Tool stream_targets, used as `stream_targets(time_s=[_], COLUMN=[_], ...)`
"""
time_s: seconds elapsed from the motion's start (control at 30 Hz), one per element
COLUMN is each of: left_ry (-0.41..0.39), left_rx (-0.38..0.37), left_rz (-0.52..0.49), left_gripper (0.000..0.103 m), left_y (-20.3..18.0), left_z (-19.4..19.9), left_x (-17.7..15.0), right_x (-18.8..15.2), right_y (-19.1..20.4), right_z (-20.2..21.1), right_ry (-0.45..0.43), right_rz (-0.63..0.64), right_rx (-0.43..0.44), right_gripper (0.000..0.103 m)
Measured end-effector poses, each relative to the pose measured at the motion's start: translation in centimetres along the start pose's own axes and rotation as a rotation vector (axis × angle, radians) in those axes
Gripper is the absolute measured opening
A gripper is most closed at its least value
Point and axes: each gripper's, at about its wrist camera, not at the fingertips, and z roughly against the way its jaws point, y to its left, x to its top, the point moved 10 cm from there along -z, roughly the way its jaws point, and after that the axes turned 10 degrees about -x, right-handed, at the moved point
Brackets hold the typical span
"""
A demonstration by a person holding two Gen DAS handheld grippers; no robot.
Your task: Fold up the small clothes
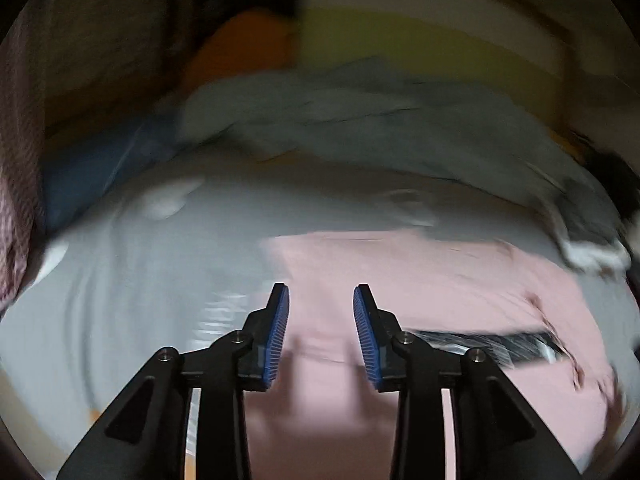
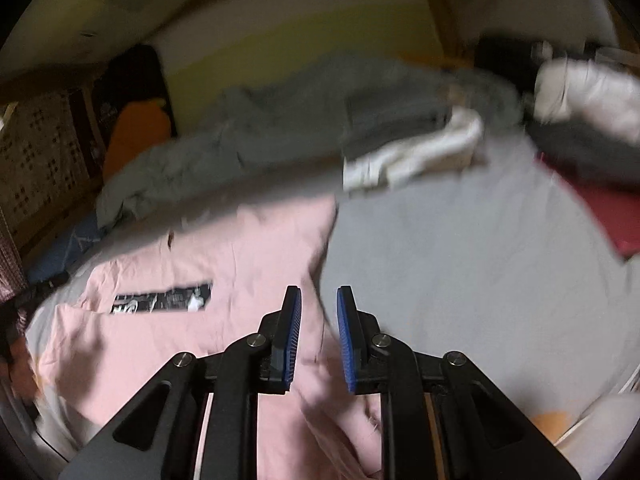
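The left hand-held gripper (image 1: 321, 296) hangs over the pink shirt (image 1: 420, 280) with its blue pads parted and nothing between them. The right hand-held gripper (image 2: 319, 298) is also released, its jaws apart by a narrower gap, poised right at the shirt's edge where pink meets the grey bed sheet (image 2: 460, 260).

The pink shirt lies spread on the bed, black printed band (image 2: 164, 298) facing up (both views are smeared with motion blur, so fine detail is lost). In the right wrist view one flap near the lower middle seems to lie over the rest of the cloth, with creases around it; I judge the fold as barely begun or not begun at all, and most of the work on this garment is left: sides in, then halved.

Around it, plenty of clutter. A rumpled grey-green blanket (image 2: 240, 140) runs across the far side of the bed, close behind the shirt's far edge. A white garment (image 2: 420, 148) lies at the blanket's edge, apart from the shirt, and a dark red cloth (image 2: 608, 216) sits at the right. Something orange (image 2: 136, 136) stands against the far left, out of the way.

The sheet directly to the shirt's right is bare, so that is where the fold has room. The blanket behind looks like the likeliest thing to snag a far corner.
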Motion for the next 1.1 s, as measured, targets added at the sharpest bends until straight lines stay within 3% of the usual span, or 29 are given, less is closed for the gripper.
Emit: stream_targets(time_s=[0.13, 0.23, 0.33, 0.4, 0.47, 0.5, 0.53, 0.57, 0.6, 0.73, 0.87, 1.0, 1.07, 1.1], left_ry=[0.106, 0.172, 0.214, 0.277, 0.284, 0.283, 0.284, 0.290, 0.294, 0.195, 0.054, 0.026, 0.032, 0.041], left_rx=[-0.131, -0.249, -0.264, -0.335, -0.364, -0.377, -0.377, -0.372, -0.356, -0.236, -0.107, 0.038, 0.128, 0.123], left_rz=[0.241, 0.390, 0.462, 0.515, 0.528, 0.525, 0.519, 0.509, 0.500, 0.471, 0.463, 0.448, 0.416, 0.429], left_gripper=[0.032, 0.032, 0.032, 0.032, 0.032, 0.030, 0.016, 0.004, 0.001, 0.001, 0.001, 0.000, 0.000, 0.000], left_y=[6.2, 7.2, 8.4, 8.1, 7.5, 7.3, 7.1, 6.9, 7.0, 9.2, 11.8, 13.9, 14.8, 15.0], left_z=[-2.0, -3.7, -6.4, -8.2, -8.4, -8.5, -8.5, -8.4, -8.4, -6.4, -1.7, -0.3, -0.5, -0.7], left_x=[-0.4, -1.7, -2.2, -2.4, -2.0, -1.8, -1.7, -1.8, -2.0, -0.9, -0.3, -0.9, -0.8, -0.9], right_x=[-0.1, -0.8, -1.4, -1.8, -2.0, -2.0, -2.1, -2.2, -2.4, -3.1, -4.2, -5.4, -5.8, -6.1], right_y=[3.2, 6.2, 9.0, 10.8, 12.2, 13.0, 13.7, 14.3, 14.9, 17.6, 20.2, 23.2, 25.5, 27.3], right_z=[0.8, 0.7, 0.6, 0.5, 0.6, 0.7, 0.8, 0.9, 1.0, 1.1, 1.1, 1.2, 1.3, 1.5], right_ry=[-0.013, 0.006, 0.042, 0.067, 0.084, 0.088, 0.092, 0.095, 0.097, 0.118, 0.146, 0.169, 0.207, 0.241], right_rz=[0.101, 0.153, 0.156, 0.154, 0.157, 0.162, 0.172, 0.180, 0.187, 0.218, 0.246, 0.272, 0.279, 0.287], right_rx=[0.044, 0.077, 0.139, 0.178, 0.205, 0.215, 0.220, 0.223, 0.232, 0.269, 0.312, 0.359, 0.428, 0.486], right_gripper=[0.018, 0.018, 0.018, 0.018, 0.018, 0.018, 0.018, 0.018, 0.018, 0.018, 0.018, 0.018, 0.018, 0.018])
